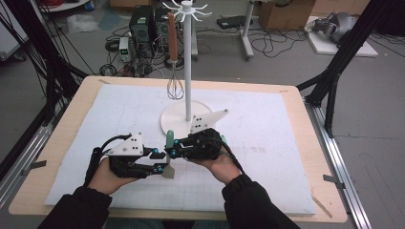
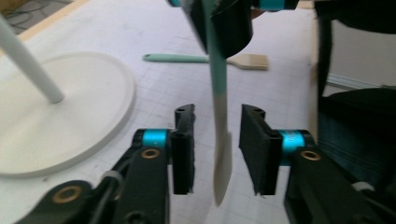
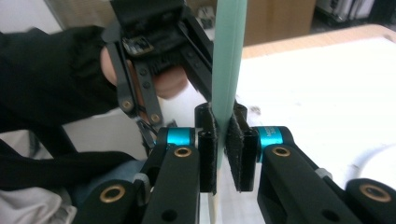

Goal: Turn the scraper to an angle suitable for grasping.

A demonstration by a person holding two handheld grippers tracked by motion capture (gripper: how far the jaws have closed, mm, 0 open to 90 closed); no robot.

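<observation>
A spatula (image 1: 170,137) with a mint-green handle and a cream blade hangs upright between my two grippers near the front middle of the mat. My right gripper (image 1: 173,151) is shut on the green handle (image 3: 229,56), its pads (image 3: 233,140) pressing both sides. In the left gripper view the cream blade (image 2: 223,158) hangs down between the jaws of my left gripper (image 2: 217,140), which stand open with a gap on each side of it. In the high view the left gripper (image 1: 165,167) faces the right one at close range.
A white stand (image 1: 187,71) with a round base (image 1: 174,121) rises just behind the grippers, and a brown-handled whisk (image 1: 174,86) hangs from its hooks. A second mint-handled utensil (image 2: 205,59) lies flat on the white grid mat (image 1: 267,143).
</observation>
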